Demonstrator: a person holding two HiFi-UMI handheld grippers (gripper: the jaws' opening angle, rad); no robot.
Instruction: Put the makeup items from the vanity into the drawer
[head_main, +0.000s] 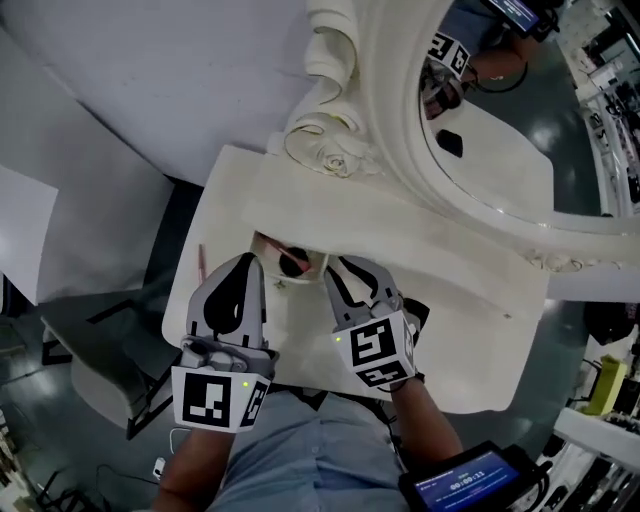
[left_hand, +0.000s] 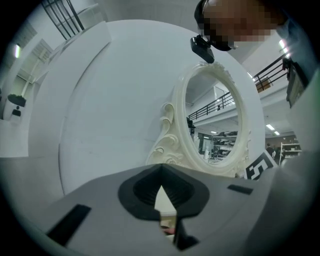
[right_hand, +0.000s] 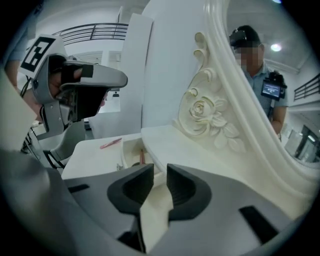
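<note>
makeup: thin pink stick (head_main: 201, 264) on cream vanity worktop (head_main: 470, 330), left of open cream drawer (head_main: 262, 248); reddish pencil (head_main: 293, 262) inside drawer | left gripper (head_main: 250, 265) at drawer's left edge, jaws together, empty | right gripper (head_main: 345, 268) at drawer's right edge, jaws narrowly apart, empty | carved cream oval mirror (head_main: 400, 150) behind drawer; grey floor (head_main: 555, 380) | left gripper view alone shows railings reflected in mirror

Two claws: the left claw (head_main: 248, 262) and the right claw (head_main: 347, 268). One tabletop (head_main: 455, 330), one oval mirror (head_main: 520, 140), one open drawer (head_main: 275, 257). Two pencils: a pink pencil (head_main: 200, 263) on top, a red pencil (head_main: 293, 262) inside the drawer.
</note>
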